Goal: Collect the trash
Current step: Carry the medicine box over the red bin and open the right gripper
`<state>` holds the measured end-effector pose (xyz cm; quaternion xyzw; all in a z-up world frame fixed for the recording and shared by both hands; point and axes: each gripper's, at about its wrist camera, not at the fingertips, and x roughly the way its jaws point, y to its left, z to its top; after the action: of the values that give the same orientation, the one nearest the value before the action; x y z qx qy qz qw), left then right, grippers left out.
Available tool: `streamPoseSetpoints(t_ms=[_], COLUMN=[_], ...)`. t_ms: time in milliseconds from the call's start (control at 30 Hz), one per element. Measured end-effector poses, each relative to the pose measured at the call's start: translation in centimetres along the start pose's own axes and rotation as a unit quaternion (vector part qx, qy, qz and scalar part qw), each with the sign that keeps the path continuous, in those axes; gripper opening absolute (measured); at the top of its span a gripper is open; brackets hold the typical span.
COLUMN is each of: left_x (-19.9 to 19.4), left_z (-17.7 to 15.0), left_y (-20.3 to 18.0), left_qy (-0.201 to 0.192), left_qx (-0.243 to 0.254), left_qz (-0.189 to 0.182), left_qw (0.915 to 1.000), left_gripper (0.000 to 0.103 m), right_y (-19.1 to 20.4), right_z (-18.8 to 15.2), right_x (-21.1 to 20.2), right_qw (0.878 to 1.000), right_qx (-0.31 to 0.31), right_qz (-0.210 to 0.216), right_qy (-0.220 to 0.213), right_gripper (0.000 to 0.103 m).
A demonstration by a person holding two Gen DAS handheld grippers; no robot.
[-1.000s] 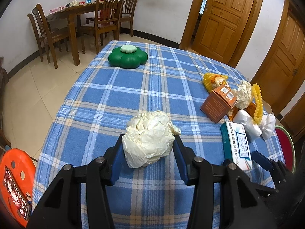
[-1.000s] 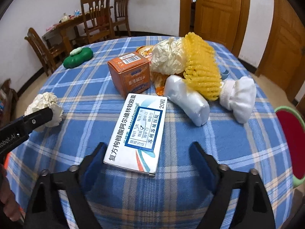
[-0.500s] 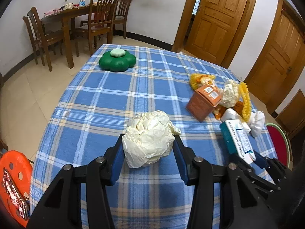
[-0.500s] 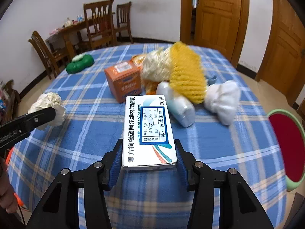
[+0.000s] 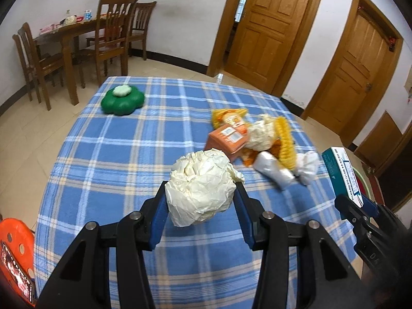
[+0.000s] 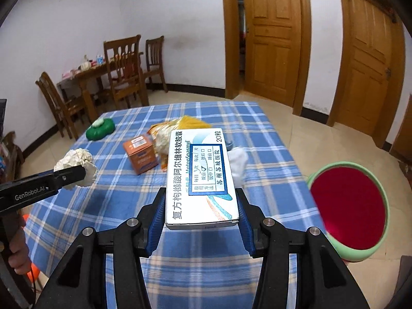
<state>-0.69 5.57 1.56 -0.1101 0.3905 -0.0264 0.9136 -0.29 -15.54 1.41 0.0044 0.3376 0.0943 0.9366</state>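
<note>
A home's dining room — a surface [image 5: 108, 154] under a blue plaid cloth, a wooden dining table [image 5: 64, 32] with matching slat-back chairs [image 5: 113, 33] by the white wall, panelled wooden doors [image 5: 270, 25] in wooden frames, pale floor tiles [image 5: 23, 134] and a dark skirting board [image 5: 175, 58] — all household furnishings.

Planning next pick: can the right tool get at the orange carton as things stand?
Probably not yet: the right tool is shut on the white medicine box, so it has no free grip. The orange carton stands uncovered on the table beyond it.
</note>
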Motion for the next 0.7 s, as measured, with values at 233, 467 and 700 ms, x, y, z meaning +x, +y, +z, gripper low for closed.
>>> streamPoseSetpoints(t_ms=[233,467,700], left_x=[-0.5,-0.4,0.5], left_z=[0.9,1.7,2.4], left_y=[-2.1,-4.3,-6.1], left_qy=[-0.007,-0.007,0.000], left_qx=[0.017,0.031,0.041], left_qz=[-0.018,-0.038,-0.054], left_qw=[0.9997,0.9988,0.9977], left_gripper=[0.049,0.049,0.049], right_y=[-2.7,-4.5,-6.4], right_z=[0.5,1.0,1.0], right_x=[-1.4,-2.8,-3.7], right_qw=[1.000,0.998,0.997], right_qx=[0.027,0.042,0.060], right_qz=[-0.008,-0.022,-0.037], right_qy=[-0.010,-0.027,-0.039], right_gripper=[0.052,0.052,0.052])
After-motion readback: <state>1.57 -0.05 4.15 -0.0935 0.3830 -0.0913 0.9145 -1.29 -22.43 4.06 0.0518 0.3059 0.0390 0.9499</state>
